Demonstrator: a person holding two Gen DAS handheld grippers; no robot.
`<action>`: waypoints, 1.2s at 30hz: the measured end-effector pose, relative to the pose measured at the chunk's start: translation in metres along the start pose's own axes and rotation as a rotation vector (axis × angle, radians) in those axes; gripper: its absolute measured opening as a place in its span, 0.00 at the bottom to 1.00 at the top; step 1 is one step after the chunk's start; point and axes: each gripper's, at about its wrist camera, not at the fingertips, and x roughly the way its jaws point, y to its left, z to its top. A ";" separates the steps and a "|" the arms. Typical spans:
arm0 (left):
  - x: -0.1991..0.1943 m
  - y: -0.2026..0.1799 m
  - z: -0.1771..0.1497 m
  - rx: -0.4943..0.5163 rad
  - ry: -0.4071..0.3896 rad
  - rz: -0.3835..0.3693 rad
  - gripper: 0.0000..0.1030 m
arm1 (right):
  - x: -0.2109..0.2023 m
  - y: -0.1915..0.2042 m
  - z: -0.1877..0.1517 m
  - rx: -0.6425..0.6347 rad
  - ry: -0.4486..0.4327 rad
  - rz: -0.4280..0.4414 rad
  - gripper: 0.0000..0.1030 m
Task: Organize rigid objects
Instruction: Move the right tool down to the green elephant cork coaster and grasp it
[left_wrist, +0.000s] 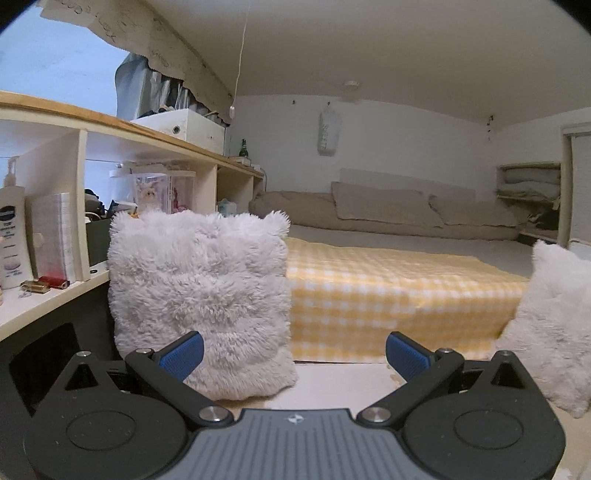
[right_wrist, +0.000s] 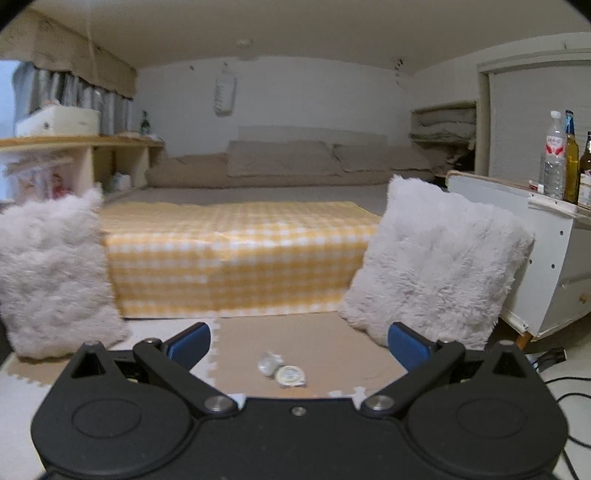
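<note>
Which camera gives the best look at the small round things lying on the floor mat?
The right wrist view: the small round objects lie on the tan floor mat ahead of the open right hand-held gripper, though slightly blurred. The left wrist view does not show them at all.

Floor mat (right_wrist: 325, 354): tan foam tiles; bore two small round lidded containers (right_wrist: 282, 371) side by side, touching.
Mat edges: held two white fluffy cushions (right_wrist: 436, 269), upright, well apart.

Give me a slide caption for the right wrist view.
Open right gripper above two small round items on the floor mat, fluffy pillows flanking a yellow checked bed.
</note>
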 end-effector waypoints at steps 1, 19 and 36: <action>0.010 0.001 0.002 0.006 0.018 0.003 1.00 | 0.011 -0.002 -0.001 -0.004 0.012 -0.017 1.00; 0.118 0.035 -0.058 -0.088 0.448 0.001 0.64 | 0.160 -0.044 -0.073 0.215 0.424 -0.044 1.00; 0.145 0.037 -0.089 -0.120 0.618 -0.059 0.08 | 0.216 -0.043 -0.128 0.200 0.687 0.025 1.00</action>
